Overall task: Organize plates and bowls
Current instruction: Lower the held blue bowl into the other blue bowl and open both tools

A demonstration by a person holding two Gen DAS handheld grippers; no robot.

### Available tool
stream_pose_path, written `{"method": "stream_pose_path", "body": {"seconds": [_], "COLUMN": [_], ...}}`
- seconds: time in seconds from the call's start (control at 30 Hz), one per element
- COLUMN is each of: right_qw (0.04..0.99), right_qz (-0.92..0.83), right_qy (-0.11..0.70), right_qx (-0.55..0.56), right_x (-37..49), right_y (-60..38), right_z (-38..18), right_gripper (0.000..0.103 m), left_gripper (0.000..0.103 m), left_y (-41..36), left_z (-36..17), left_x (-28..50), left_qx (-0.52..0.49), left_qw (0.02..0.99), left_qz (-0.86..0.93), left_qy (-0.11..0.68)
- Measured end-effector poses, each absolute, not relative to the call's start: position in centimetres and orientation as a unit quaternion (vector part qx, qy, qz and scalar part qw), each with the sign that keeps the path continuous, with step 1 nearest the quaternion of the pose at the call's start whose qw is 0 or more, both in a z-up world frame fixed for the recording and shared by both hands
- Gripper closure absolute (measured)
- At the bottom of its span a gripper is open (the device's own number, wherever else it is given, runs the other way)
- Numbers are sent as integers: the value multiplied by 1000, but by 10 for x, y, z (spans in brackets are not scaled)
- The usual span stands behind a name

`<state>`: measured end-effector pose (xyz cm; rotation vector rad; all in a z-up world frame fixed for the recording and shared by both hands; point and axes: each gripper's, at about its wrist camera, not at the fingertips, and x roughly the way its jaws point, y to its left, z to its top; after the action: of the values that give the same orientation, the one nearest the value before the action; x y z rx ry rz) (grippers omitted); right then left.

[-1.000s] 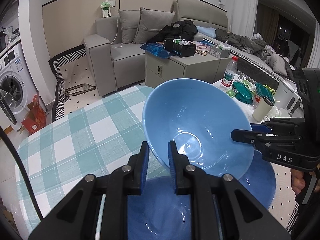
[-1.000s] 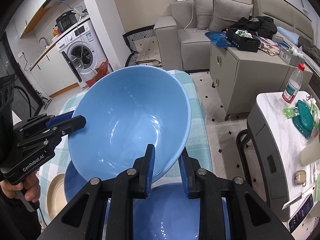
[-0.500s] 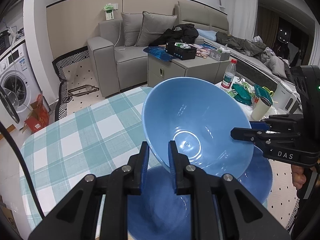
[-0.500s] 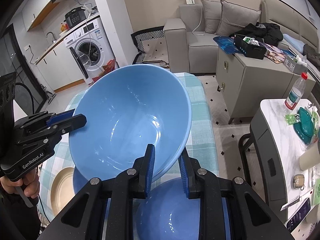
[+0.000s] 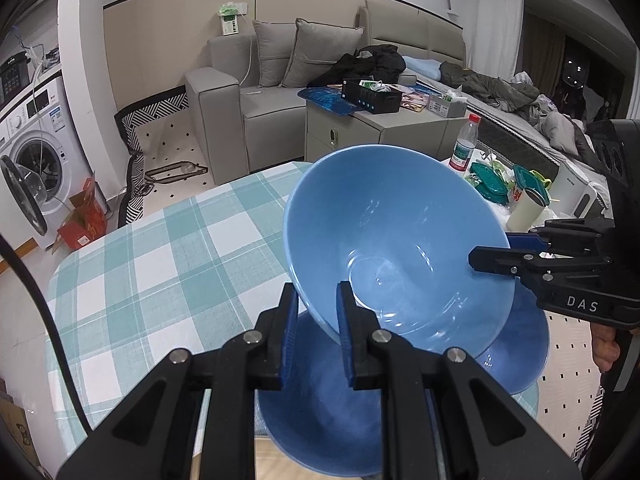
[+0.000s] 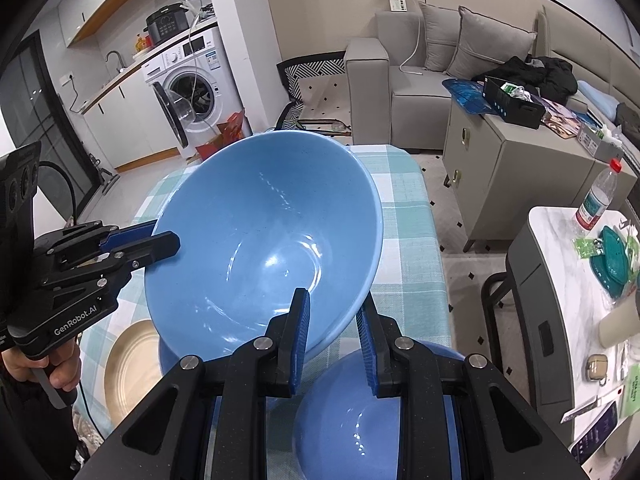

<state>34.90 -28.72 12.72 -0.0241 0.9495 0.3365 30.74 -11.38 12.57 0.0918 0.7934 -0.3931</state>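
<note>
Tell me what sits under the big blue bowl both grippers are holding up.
Under the lifted blue bowl: a blue plate, another blue bowl and a tan plate on the checked tablecloth. Their middles are partly hidden.

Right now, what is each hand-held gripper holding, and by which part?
Both grip the large blue ceramic bowl by its rim: left hand-held gripper and right hand-held gripper on opposite edges.

You see a light blue bowl (image 5: pixel 400 240), darker blue bowls (image 5: pixel 320 420) beneath, a teal-and-white checked bench cloth (image 5: pixel 160 264), a beige plate (image 6: pixel 128 368), and black fingers (image 5: pixel 286 320) with blue pads.
</note>
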Motion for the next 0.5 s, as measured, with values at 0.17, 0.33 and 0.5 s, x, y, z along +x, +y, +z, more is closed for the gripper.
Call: {"method": "stream_pose_path", "body": {"seconds": [0.17, 0.33, 0.5], "right_qw": [874, 871, 870], "right_qz": [168, 176, 181], "right_qy": [456, 458, 458], "right_qx": [-14, -11, -14], "right_x": [346, 345, 341], "right_y": [-283, -280, -275], "right_z": [126, 123, 121], "right_gripper": [79, 79, 79], "left_gripper": [86, 86, 86], "left_y": [-108, -104, -99], "left_z": [128, 127, 126], "left_x": [301, 297, 290], "left_qx": [45, 43, 43], "left_qw": [904, 905, 906], "left_qz": [-188, -185, -181], "left_qy": [380, 381, 381]}}
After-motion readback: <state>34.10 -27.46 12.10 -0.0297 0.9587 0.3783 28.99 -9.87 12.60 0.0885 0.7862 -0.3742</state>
